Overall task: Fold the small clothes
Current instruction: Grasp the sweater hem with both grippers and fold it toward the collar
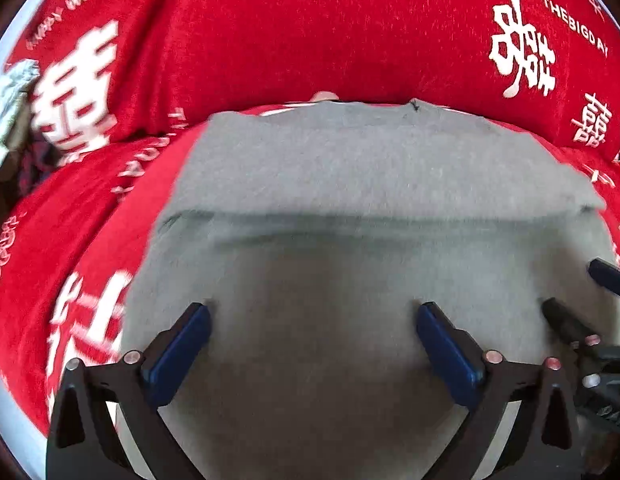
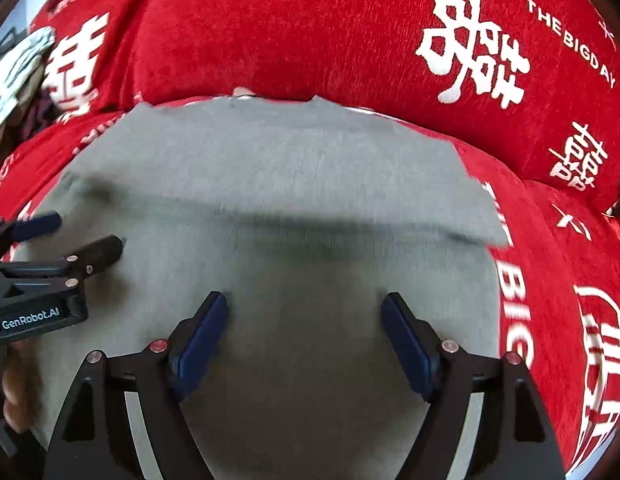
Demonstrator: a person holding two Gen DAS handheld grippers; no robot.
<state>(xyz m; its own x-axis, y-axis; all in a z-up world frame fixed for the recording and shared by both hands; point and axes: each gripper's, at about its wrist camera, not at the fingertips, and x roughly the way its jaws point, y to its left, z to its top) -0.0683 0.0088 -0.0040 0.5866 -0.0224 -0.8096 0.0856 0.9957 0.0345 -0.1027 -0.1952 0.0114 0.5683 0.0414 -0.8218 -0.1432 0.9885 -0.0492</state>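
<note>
**Grey garment half folded, both tongs open above it**

The grey garment (image 1: 350, 184) lies flat on a red cover (image 1: 270, 32) printed with white characters and lettering, which looks draped over a sofa or bed; its far edge sits close to where the cover rises into a cushioned back. A straight crease or layered edge runs across the cloth from side to side, so one fold seems to be in place already, though motion blur makes it hard to say which layer lies on top. The fabric looks like a soft, light knit: limp, not slippery, nothing breakable, and likely to sag and bunch if lifted by the middle. A sound hold would be at the corners or along a free edge, one side each, so the cloth hangs evenly as it is carried over.

The left tongs (image 1: 312, 320) stand wide apart over the near part of the garment, with nothing between the blue pads (image 1: 182, 344); I cannot tell whether the tips brush the cloth. The right tongs (image 2: 304, 312) are also open, somewhat less wide, empty, and hover over the same grey area, just beside the left pair.

At the far left of the cover lies a pale crumpled cloth (image 2: 18, 76), well apart from the garment.
</note>
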